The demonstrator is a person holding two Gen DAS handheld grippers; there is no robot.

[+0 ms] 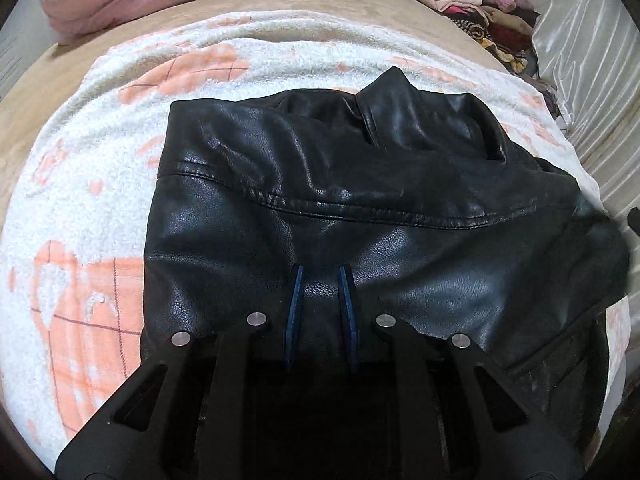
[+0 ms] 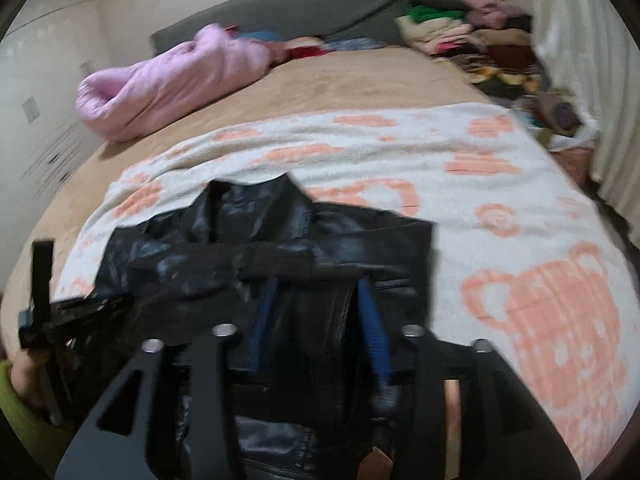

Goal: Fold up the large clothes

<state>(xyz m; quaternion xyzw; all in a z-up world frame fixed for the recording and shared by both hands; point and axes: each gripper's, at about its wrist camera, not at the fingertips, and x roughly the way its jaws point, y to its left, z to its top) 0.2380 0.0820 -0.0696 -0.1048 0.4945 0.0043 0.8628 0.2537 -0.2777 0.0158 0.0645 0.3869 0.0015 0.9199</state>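
The jacket (image 1: 340,184) looks like black leather, glossy and finely grained, with stitched seams. Under it lies a fluffy, rough-piled white and peach blanket (image 1: 92,200). The left claw (image 1: 321,276) has matt black plastic arms, blue fingers (image 1: 295,312) and shiny metal pins. The pink quilt (image 2: 176,80) is puffy with a soft sheen.

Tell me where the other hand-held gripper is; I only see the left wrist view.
Observer: The right hand-held gripper is at the near edge of the black leather jacket, with jacket material between its blue fingers.
Operator: Who holds mine?
Observer: A bare hand with a green sleeve behind it holds the left hand-held gripper.
Operator: What's left of the bed?
Observer: White cabinet doors along the wall.
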